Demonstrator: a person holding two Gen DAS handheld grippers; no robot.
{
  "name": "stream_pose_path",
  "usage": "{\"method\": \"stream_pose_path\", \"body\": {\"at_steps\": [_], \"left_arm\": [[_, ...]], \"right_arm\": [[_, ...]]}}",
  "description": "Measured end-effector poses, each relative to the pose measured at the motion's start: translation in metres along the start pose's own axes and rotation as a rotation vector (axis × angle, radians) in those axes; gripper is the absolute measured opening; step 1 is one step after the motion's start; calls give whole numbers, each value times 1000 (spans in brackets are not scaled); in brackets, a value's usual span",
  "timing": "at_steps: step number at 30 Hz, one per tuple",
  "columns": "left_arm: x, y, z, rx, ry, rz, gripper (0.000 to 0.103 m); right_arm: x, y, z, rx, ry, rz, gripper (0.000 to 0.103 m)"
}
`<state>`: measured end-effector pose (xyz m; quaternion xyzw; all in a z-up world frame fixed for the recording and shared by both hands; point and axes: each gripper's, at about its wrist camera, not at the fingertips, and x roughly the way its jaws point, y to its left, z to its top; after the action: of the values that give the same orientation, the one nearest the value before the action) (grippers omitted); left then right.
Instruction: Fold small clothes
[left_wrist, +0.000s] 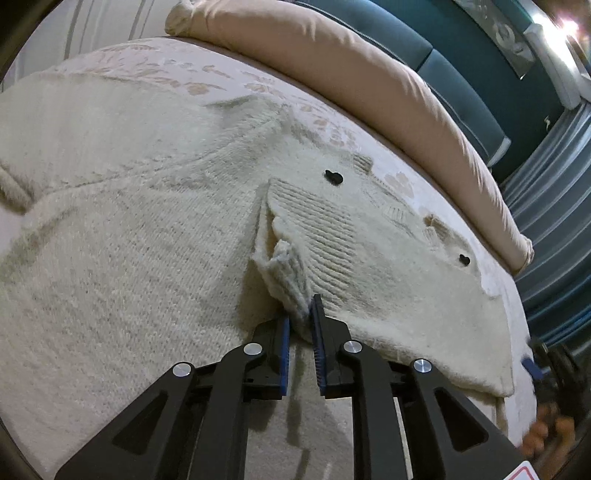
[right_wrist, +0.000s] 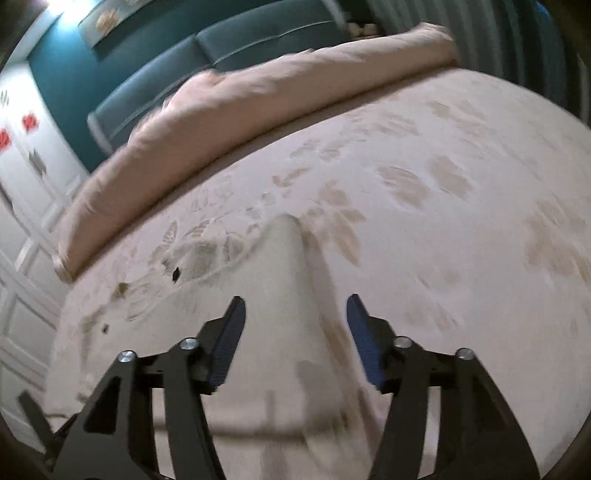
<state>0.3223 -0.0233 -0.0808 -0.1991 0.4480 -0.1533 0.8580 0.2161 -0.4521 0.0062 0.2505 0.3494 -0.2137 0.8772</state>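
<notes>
Left tool (left_wrist: 300, 314) pinches cream cardigan (left_wrist: 147, 229) on floral bedspread (left_wrist: 406, 184).

Leaf-patterned bedspread (right_wrist: 443, 184), rolled pink duvet (left_wrist: 351, 74), teal headboard (right_wrist: 221, 55), white panelled wardrobe (right_wrist: 22, 184).

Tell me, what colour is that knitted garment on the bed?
Cream knitted garment, clearest in the left wrist view.

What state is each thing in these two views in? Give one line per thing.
Sweater: spread on the bed, partly folded.
Cuff: bunched, between the left pads.
Left hand-held gripper: shut on the cuff.
Right hand-held gripper: open, nothing held.
Bed: made, pink duvet rolled at its far edge.
</notes>
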Motion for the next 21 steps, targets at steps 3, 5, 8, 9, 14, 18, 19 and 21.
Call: {"method": "stream_pose_path", "body": {"at_steps": [3,5,8,9,14,18,19,21], "left_arm": [[0,1,-4,4,-20,-7,14],[1,2,-5,-1,-29,-18,14],[1,6,-6,-19,-37,-43,14],[1,7,-6,-20,-39,-47,14],[2,5,-7,-5,-46,-36,15],[3,5,-7,-7,-48,-37,15],[3,5,-7,-8,-49,-39,15],[3,5,-7,-8,-50,-39,15]], "right_arm": [[51,17,11,-46,117,-5,61],[74,20,11,-67,189,-22,29],[42,9,21,28,24,87,11],[32,3,22,63,-23,110,10],[67,-9,4,-19,76,-47,17],[7,12,4,-20,-60,12,18],[-4,20,-1,-56,-74,34,18],[-12,43,-22,-159,-17,83,18]]}}
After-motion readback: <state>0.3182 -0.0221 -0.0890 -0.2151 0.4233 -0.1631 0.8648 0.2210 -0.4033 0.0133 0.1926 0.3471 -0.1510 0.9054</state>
